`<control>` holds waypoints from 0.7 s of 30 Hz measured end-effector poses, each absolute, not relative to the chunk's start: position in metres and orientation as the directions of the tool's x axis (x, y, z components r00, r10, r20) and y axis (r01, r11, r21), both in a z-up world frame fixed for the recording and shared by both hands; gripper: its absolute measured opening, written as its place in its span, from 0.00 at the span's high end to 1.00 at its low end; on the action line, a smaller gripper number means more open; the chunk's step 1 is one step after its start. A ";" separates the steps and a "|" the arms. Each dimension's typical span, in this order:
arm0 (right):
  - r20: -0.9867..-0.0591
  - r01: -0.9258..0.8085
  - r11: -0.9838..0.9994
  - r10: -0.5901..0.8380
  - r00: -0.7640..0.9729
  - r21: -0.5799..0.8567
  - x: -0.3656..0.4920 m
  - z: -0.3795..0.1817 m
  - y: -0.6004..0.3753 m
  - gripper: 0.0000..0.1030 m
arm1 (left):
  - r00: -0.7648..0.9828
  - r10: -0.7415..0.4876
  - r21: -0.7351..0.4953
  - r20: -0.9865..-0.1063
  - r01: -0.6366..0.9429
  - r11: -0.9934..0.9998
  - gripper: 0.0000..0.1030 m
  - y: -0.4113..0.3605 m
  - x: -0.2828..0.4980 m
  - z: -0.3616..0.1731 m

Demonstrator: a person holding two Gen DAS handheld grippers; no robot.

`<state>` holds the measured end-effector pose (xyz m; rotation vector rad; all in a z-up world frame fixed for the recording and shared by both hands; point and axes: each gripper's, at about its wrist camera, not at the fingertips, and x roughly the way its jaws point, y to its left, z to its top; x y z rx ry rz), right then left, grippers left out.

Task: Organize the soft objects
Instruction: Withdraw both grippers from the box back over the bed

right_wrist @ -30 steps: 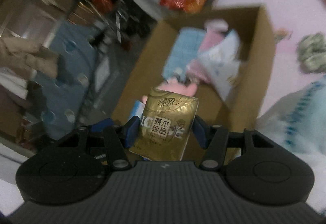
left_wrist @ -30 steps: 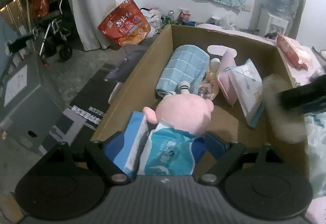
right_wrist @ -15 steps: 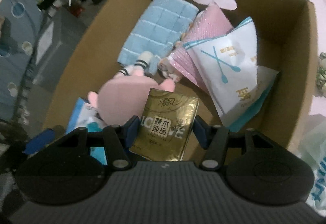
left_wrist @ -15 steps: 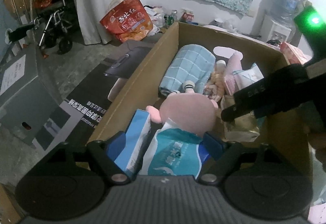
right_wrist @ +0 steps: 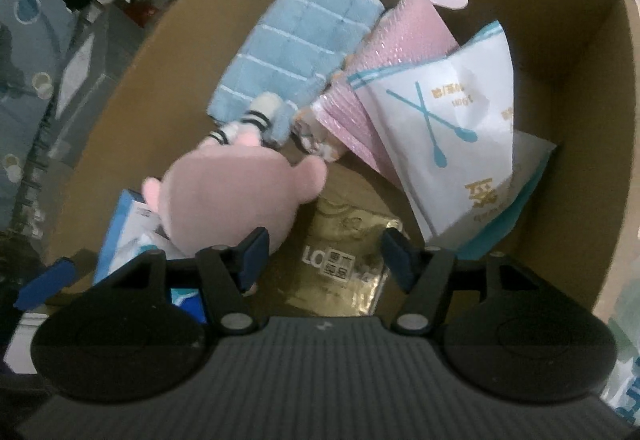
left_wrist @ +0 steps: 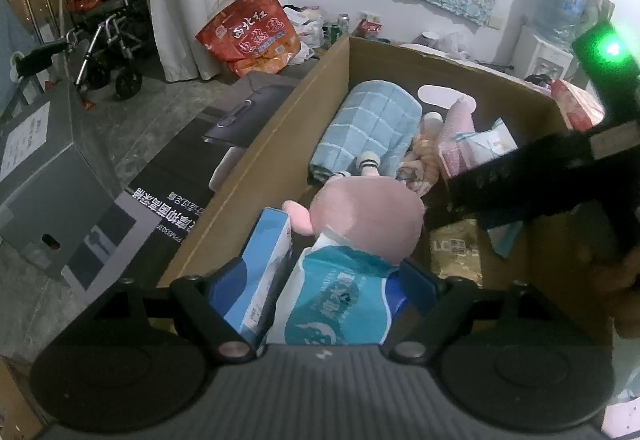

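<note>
Right tongs (right_wrist: 322,254): spread wide, nothing gripped. The gold tissue pack (right_wrist: 346,264) is seen lying flat on the box floor just below and between the blue fingertips (right_wrist: 253,246), clear of both. The pink plush (right_wrist: 236,196) is pressed against the left fingertip. A white-and-teal packet (right_wrist: 452,124) and a pink packet (right_wrist: 384,80) are stacked ahead and to the right; a folded light-blue towel (right_wrist: 296,48) is laid ahead and to the left, at the far end of the cardboard box (right_wrist: 592,112).

Left tongs (left_wrist: 326,282): closed partway on a teal-and-white soft pack (left_wrist: 338,304), held upright between the fingertips. A blue-and-white box (left_wrist: 260,272) is seen touching the left fingertip. The plush head is located directly ahead, with the gold pack ahead-right under the right tool's dark body. Outside the box, ahead-left, a red-orange bag (left_wrist: 250,34) is seen on the floor.
</note>
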<state>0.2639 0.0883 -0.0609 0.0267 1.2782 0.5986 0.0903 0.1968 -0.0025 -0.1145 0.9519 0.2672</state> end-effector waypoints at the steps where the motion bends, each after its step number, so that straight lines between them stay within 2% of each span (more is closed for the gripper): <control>1: -0.878 -0.407 0.842 0.450 0.165 0.355 0.264 -0.056 0.086 0.39 | 0.551 0.176 0.020 -0.816 -0.277 0.961 0.18 0.196 0.090 -0.001; 7: -0.789 -0.395 0.783 0.583 0.193 0.481 0.258 -0.022 0.055 0.37 | 0.571 0.188 0.037 -0.799 -0.266 0.963 0.15 0.185 0.087 0.013; 12: -0.683 -0.417 0.695 0.700 0.208 0.586 0.236 0.014 0.004 0.29 | 0.596 0.182 0.054 -0.782 -0.226 0.973 0.14 0.165 0.084 0.032; 21: -0.517 -0.393 0.600 0.800 0.305 0.697 0.163 0.039 -0.157 0.20 | 0.692 0.063 0.073 -0.719 -0.015 0.997 0.07 0.086 0.079 0.075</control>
